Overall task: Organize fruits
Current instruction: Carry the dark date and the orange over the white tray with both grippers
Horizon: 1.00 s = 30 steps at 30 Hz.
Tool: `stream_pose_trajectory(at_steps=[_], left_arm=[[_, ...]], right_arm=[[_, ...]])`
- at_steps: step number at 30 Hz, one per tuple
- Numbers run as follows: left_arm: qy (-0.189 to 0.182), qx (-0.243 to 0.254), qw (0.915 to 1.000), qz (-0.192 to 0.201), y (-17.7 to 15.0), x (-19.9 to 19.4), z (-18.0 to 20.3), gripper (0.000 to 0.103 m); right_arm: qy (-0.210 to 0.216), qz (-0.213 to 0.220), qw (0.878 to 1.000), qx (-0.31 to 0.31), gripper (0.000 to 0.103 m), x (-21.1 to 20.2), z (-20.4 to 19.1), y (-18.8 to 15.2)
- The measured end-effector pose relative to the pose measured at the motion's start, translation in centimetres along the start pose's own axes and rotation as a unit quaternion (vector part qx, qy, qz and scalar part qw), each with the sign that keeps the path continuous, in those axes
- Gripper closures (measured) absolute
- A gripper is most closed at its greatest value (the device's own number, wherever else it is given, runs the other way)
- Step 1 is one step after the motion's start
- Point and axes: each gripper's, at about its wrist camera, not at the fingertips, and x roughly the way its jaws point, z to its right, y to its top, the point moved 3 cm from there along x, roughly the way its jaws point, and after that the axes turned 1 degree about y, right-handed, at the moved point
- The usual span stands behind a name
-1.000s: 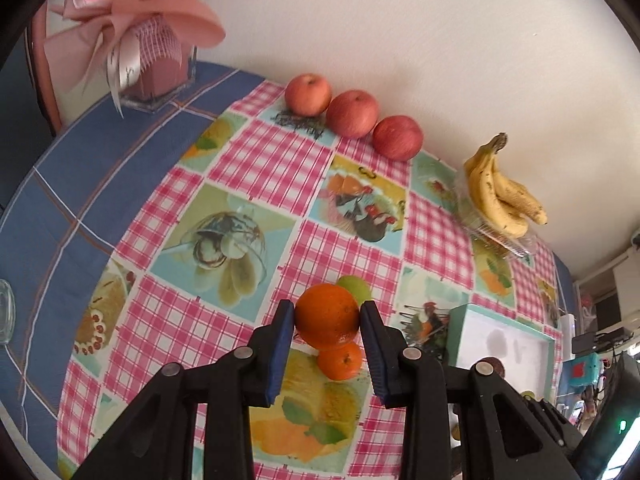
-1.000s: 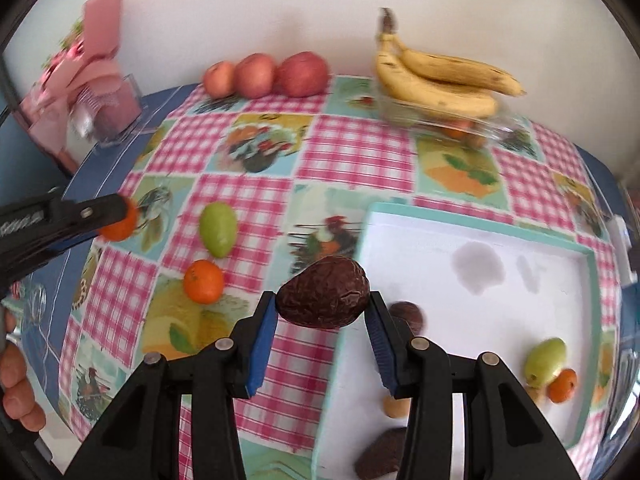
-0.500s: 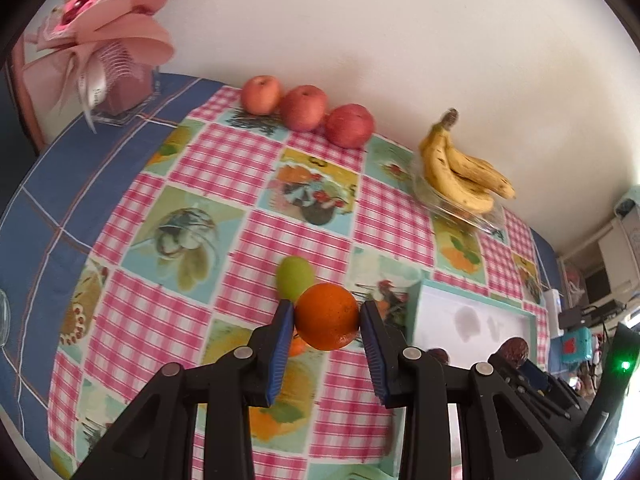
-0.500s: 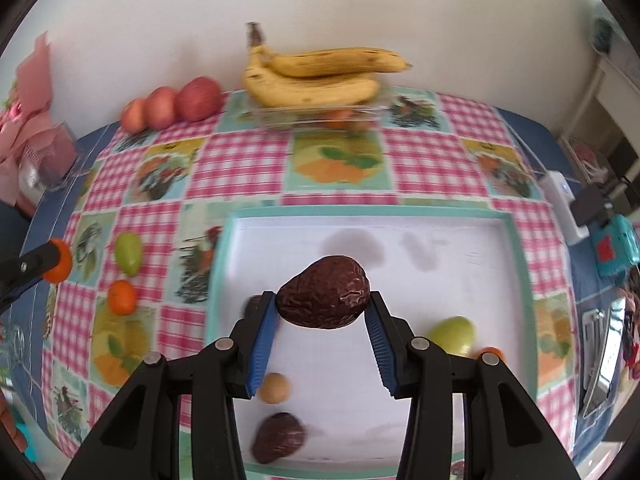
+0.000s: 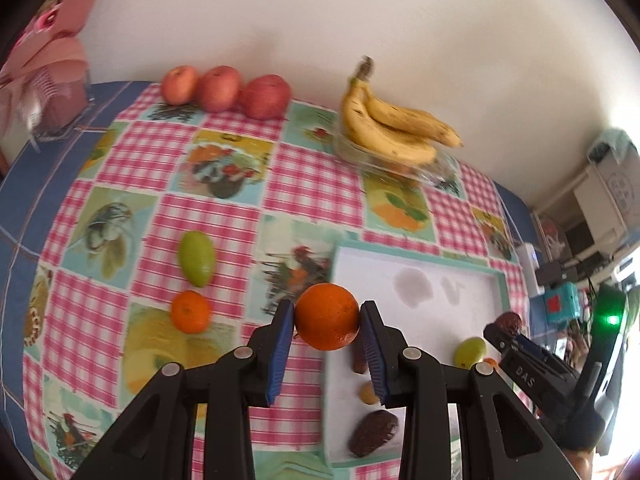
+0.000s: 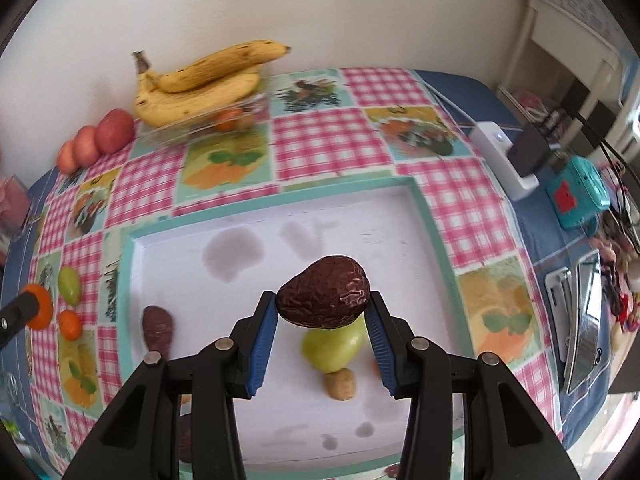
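My left gripper [image 5: 327,322] is shut on an orange [image 5: 327,317], held above the left rim of the white tray [image 5: 448,292] with its teal border. My right gripper [image 6: 323,310] is shut on a dark wrinkled avocado [image 6: 324,298] above the tray [image 6: 280,220]. In the tray lie a green fruit [image 6: 332,348], a small tan fruit [image 6: 340,384] and a brown fruit [image 6: 158,330]. On the cloth left of the tray rest a green mango [image 5: 196,258] and a small tangerine [image 5: 191,312]. The right gripper with its avocado [image 5: 507,323] shows at the left view's right edge.
Three red apples [image 5: 224,88] line the wall at the back left. A bunch of bananas [image 5: 394,132] sits on a clear box. A pink bouquet [image 5: 48,68] stands at the far left. A power strip [image 6: 508,160] and a teal gadget [image 6: 576,192] lie right of the tray.
Both grippers moved right with their fruit. The orange went from over the loose fruit to the tray's left rim. The avocado went from the tray's middle to above the green fruit.
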Motion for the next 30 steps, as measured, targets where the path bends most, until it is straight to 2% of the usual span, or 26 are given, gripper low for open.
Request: stream_pose_trajectory(at_steps=[8,20,30], left_arm=[[-0.018,0.051,0.9974,-0.047,-2.1,4.1,5.0,0.067],[-0.008,0.106,0.9917,-0.071,-3.9,9.0,8.9,0.067],[-0.014,0.106,0.9914,-0.076,-3.8,11.0,10.5,0.067]], right_arm=[[-0.012,0.004,1.0,0.024,0.056,1.1,2.4,0.3],[-0.016,0.0,0.999,0.037,0.056,4.0,3.7,0.6],[-0.022,-0.015,0.999,0.045,0.056,5.7,4.7,0.6]])
